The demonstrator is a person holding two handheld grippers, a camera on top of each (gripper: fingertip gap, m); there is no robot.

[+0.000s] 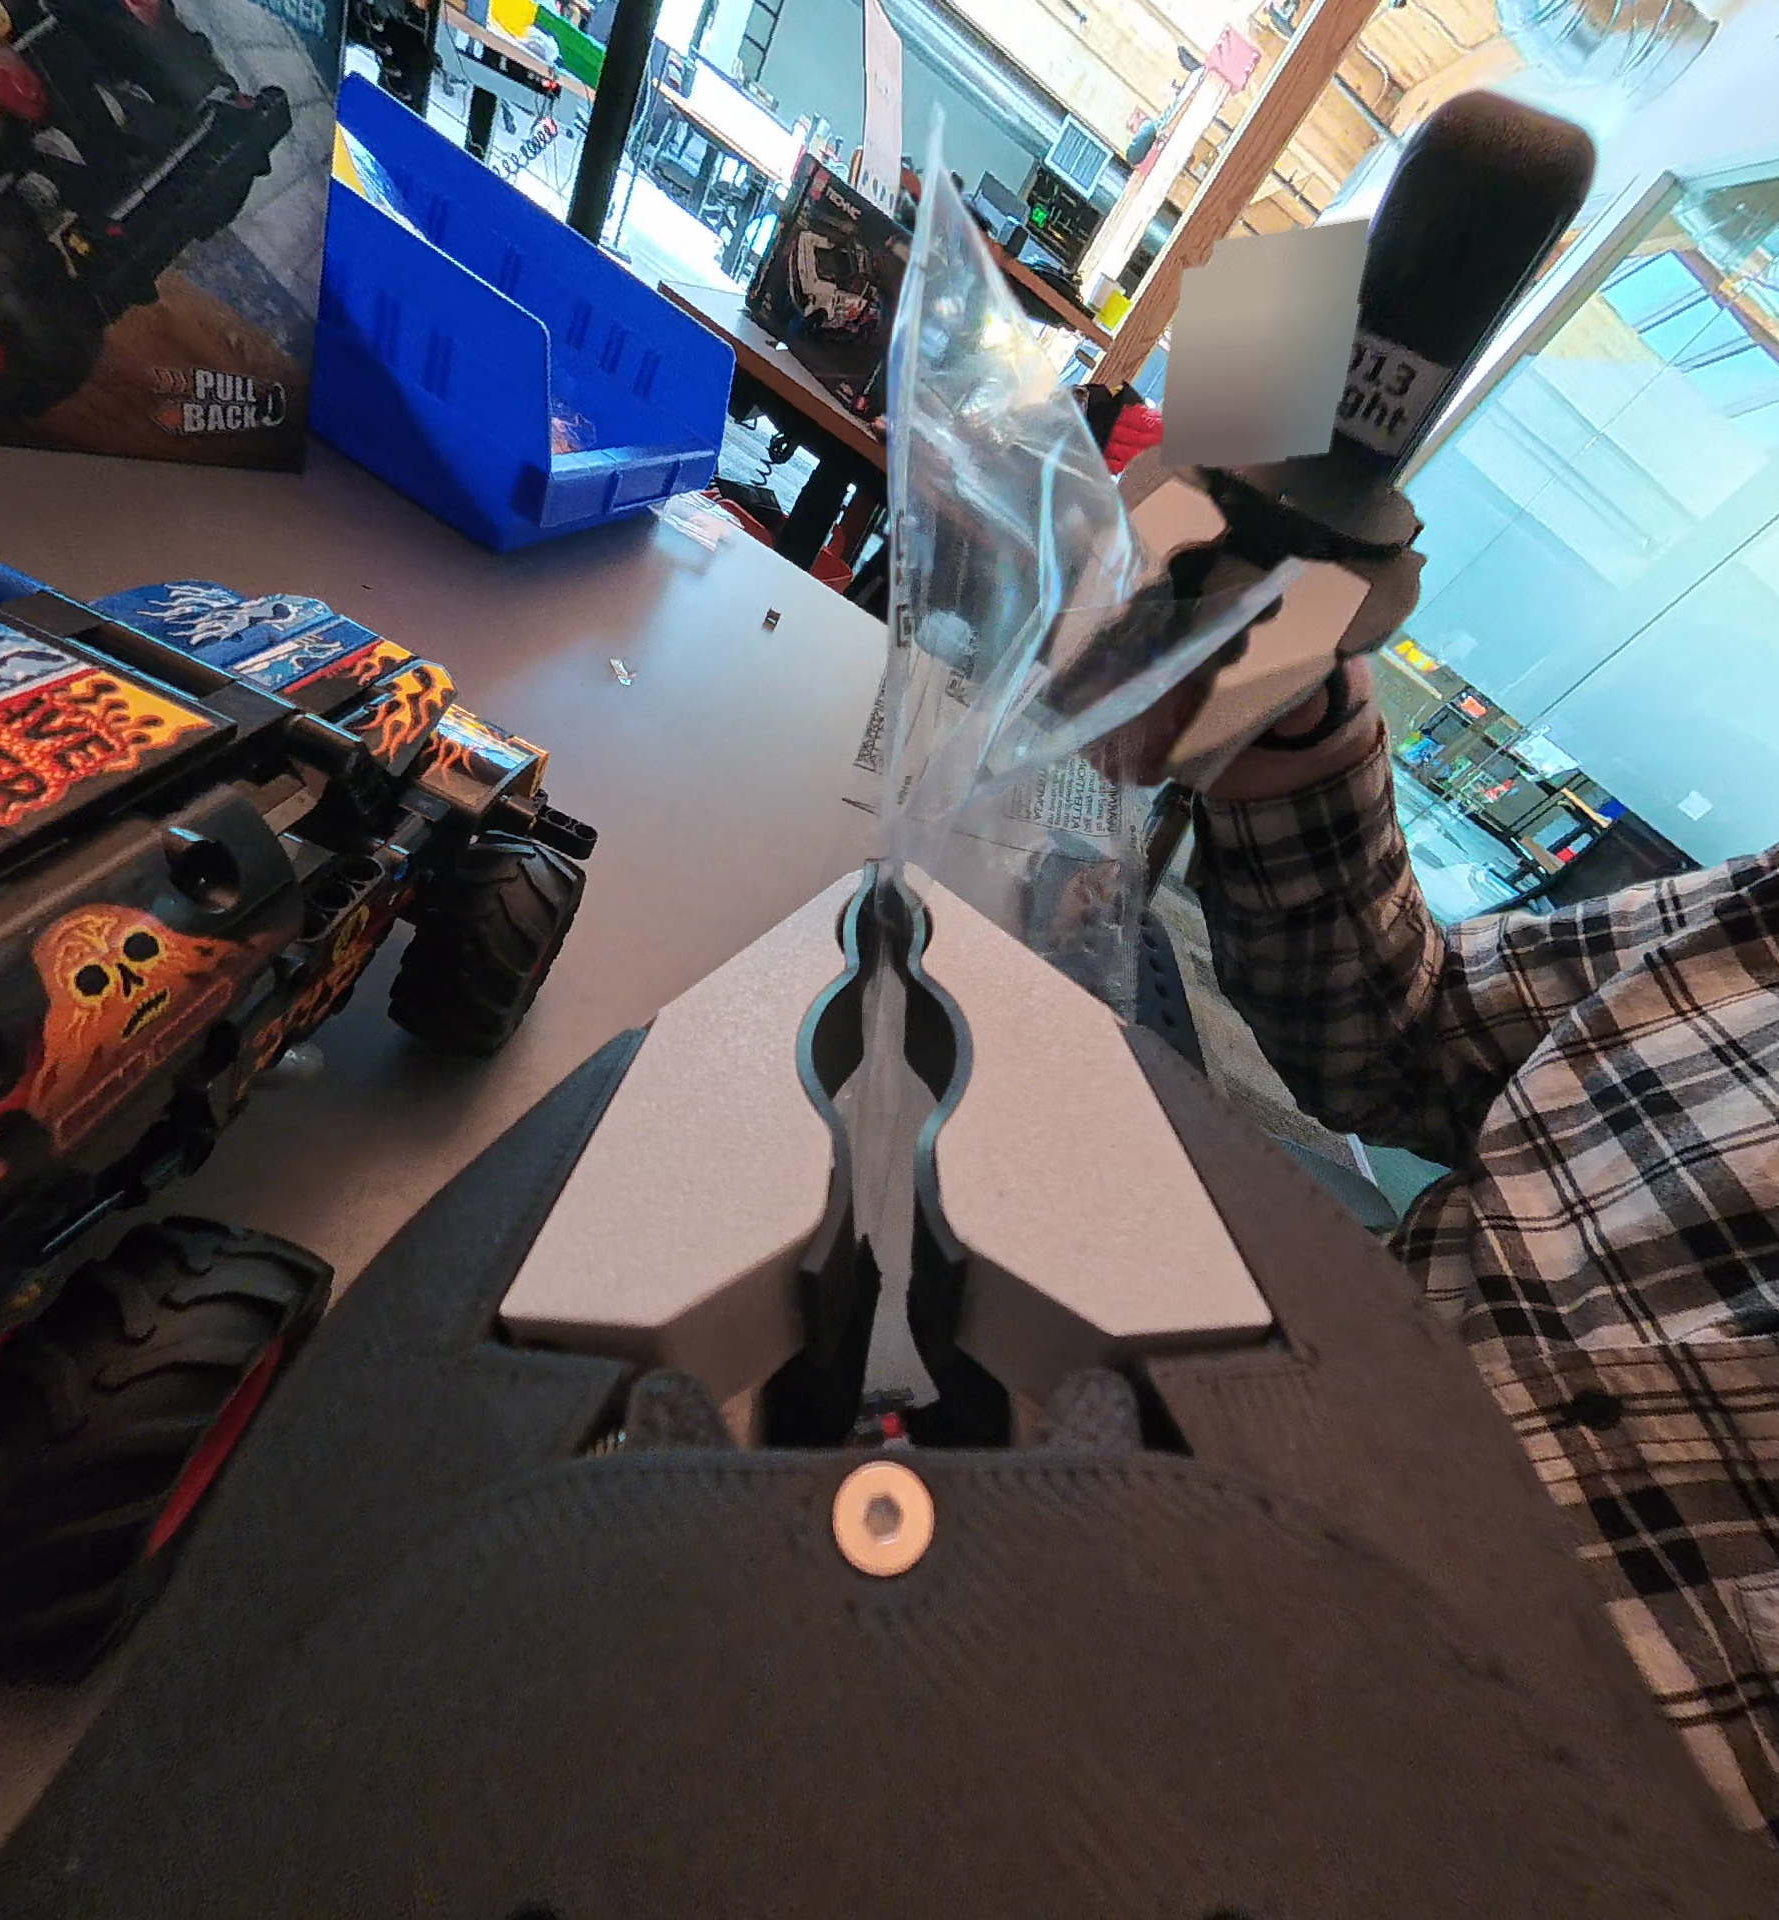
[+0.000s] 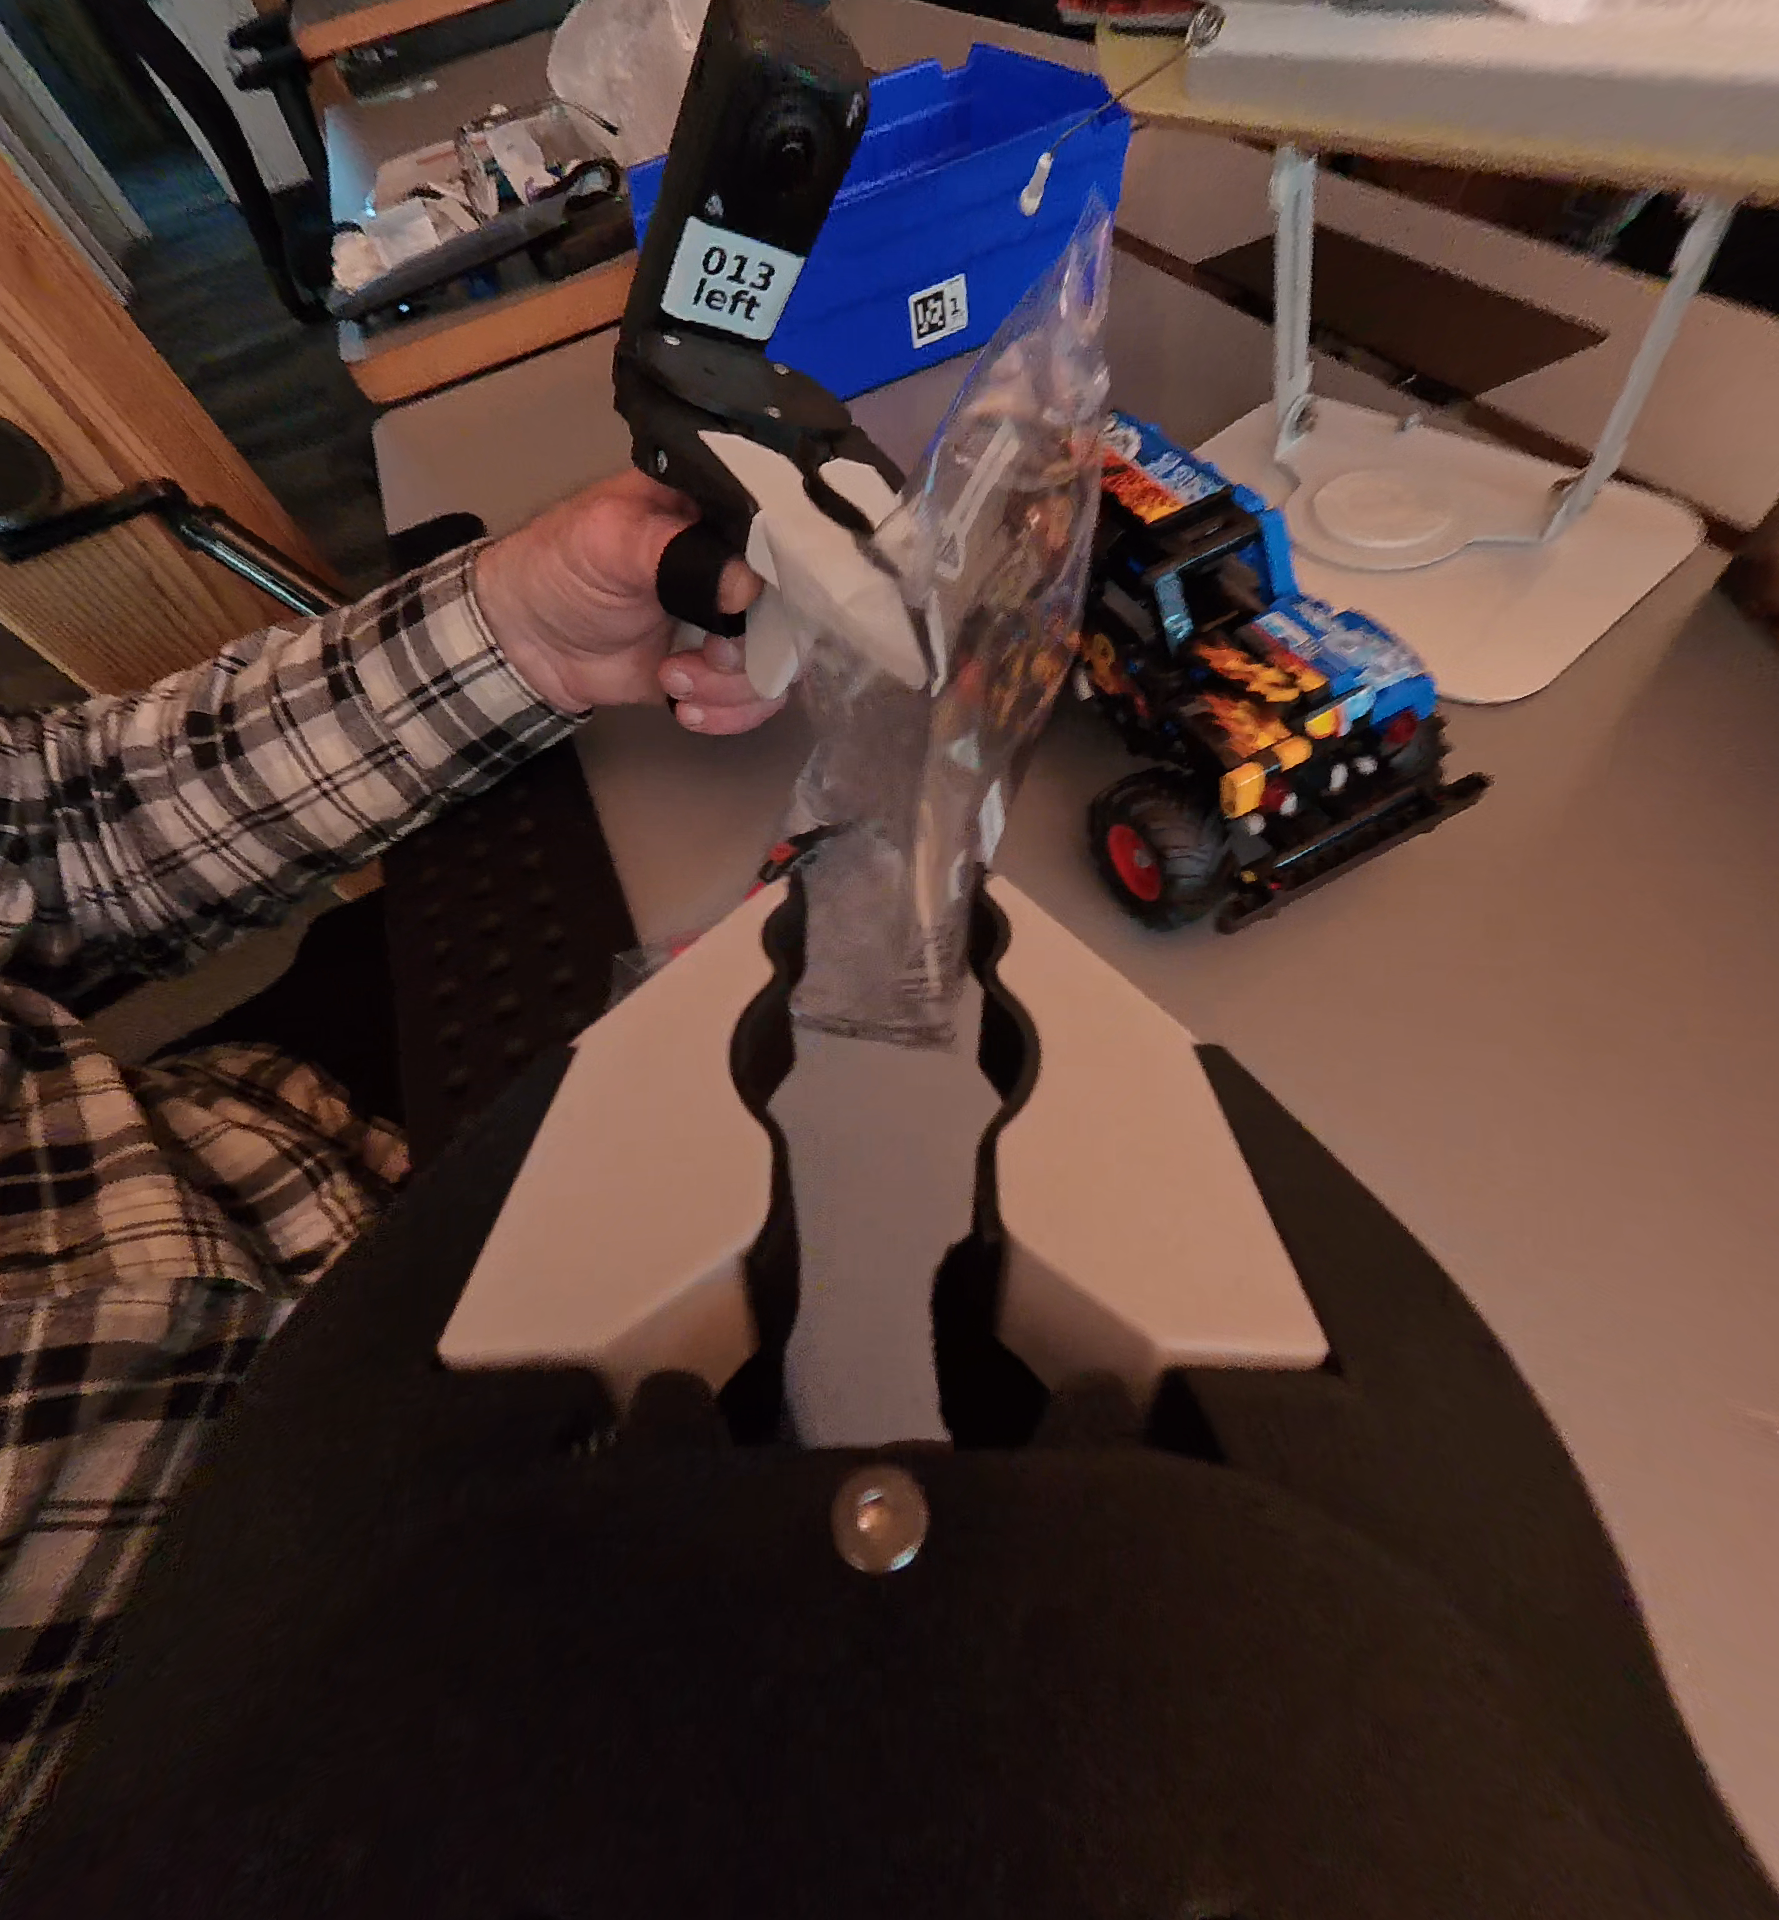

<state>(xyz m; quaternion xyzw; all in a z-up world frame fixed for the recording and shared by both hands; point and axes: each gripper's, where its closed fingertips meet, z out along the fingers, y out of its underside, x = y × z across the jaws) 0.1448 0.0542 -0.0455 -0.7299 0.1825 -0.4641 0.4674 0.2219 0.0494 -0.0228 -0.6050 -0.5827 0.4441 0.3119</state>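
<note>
My left gripper [image 1: 880, 883] is shut on the edge of a clear plastic bag [image 1: 978, 499] and holds it upright above the grey table [image 1: 656, 665]. The bag holds small parts and has print on it. My right gripper [image 2: 885, 914] is open, with the bag's lower end [image 2: 895, 935] hanging between its fingertips. In the left wrist view the right gripper [image 1: 1176, 644] sits at the bag's right side. In the right wrist view the left gripper [image 2: 906, 561] pinches the bag's left edge, held by a hand in a plaid sleeve.
A brick-built monster truck [image 1: 189, 894] with flame stickers stands on the table; it also shows in the right wrist view [image 2: 1259, 707]. A blue bin [image 1: 511, 353] and a toy box [image 1: 116, 208] stand behind it. A white stand [image 2: 1436, 520] is at the far right.
</note>
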